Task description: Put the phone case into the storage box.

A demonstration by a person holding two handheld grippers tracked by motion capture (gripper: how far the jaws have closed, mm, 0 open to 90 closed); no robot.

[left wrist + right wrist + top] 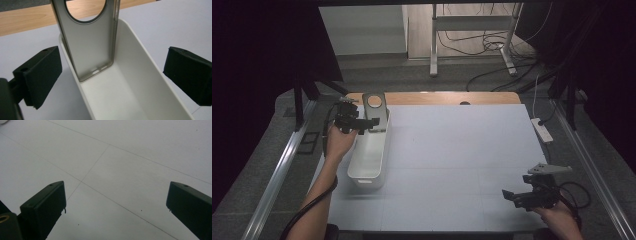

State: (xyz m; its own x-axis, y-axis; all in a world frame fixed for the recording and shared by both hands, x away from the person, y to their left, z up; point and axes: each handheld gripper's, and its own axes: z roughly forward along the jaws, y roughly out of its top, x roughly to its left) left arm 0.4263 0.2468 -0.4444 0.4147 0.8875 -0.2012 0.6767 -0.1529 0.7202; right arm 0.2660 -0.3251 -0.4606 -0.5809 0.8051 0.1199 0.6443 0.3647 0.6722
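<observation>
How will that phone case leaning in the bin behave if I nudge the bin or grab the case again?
The phone case stands steeply on its bottom edge against the end wall of the bin, so a nudge would probably tip or slide it down. Its thin walls and large round cutout suggest it is light and may flex under a squeeze. Its smooth sheen hints at slipperiness.

The left gripper (371, 126) is a black, blocky tool with small screws on its body and a black cable that trails back along a bare forearm. The right gripper (510, 196) is black too, topped by a grey three-cornered plate, with a black cable looping off to its right. Each has two thick, square-ended black jaws with rubbery faces and a small round hole near the tip. No sleeves are worn on either arm.
</observation>
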